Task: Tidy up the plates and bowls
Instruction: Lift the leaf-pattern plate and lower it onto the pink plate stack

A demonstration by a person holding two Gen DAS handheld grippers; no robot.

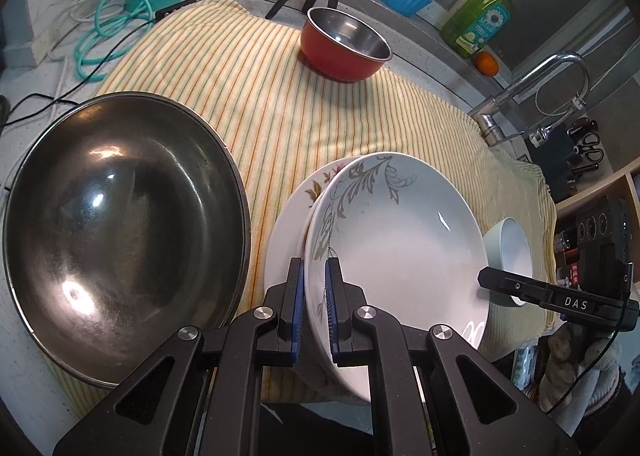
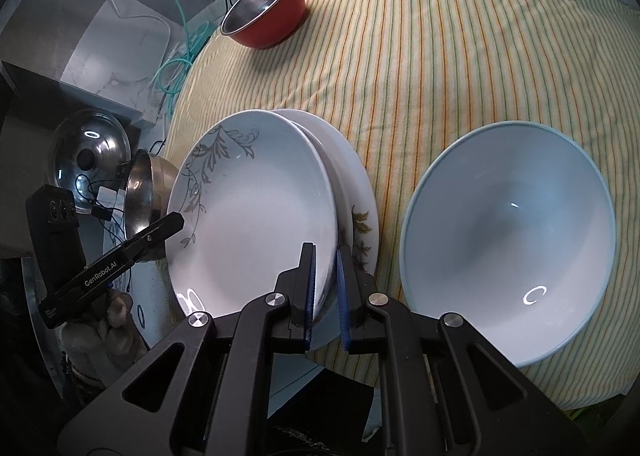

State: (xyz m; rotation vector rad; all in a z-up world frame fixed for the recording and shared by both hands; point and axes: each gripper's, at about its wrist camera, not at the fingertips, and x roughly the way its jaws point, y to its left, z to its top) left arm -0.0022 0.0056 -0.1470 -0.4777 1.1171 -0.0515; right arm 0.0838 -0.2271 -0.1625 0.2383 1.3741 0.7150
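In the left wrist view, the left hand-held gripper [image 1: 315, 276] has its blue-padded jaws drawn narrow and clamped on the near rim of a white deep plate with a grey leaf pattern [image 1: 400, 240]. This plate sits tilted on top of a white flat plate with a brown flower print [image 1: 286, 224], which lies on the yellow striped cloth [image 1: 280, 96] covering the worktop, close to its near edge. Just left of the plates rests a large dark steel wok-like bowl [image 1: 120, 224], overhanging the near left side of the cloth. A red bowl with a steel inside [image 1: 344, 44] stands well apart near the far edge of the cloth. At the right side of the deep plate the right hand-held gripper [image 1: 486, 279] pinches the plate's opposite rim, with a pale blue-green bowl [image 1: 516, 244] just behind it. In the right wrist view, the right hand-held gripper [image 2: 326, 256] is likewise drawn narrow, its pads closed on the rim of the white deep plate with a grey leaf pattern [image 2: 256, 216], which overlaps the flat flowered plate [image 2: 360, 192]. The pale blue-green bowl [image 2: 508, 232] sits upright just to the right near the cloth's near edge. The left hand-held gripper [image 2: 178, 221] grips the plate's far rim, held by a gloved hand [image 2: 108, 320].
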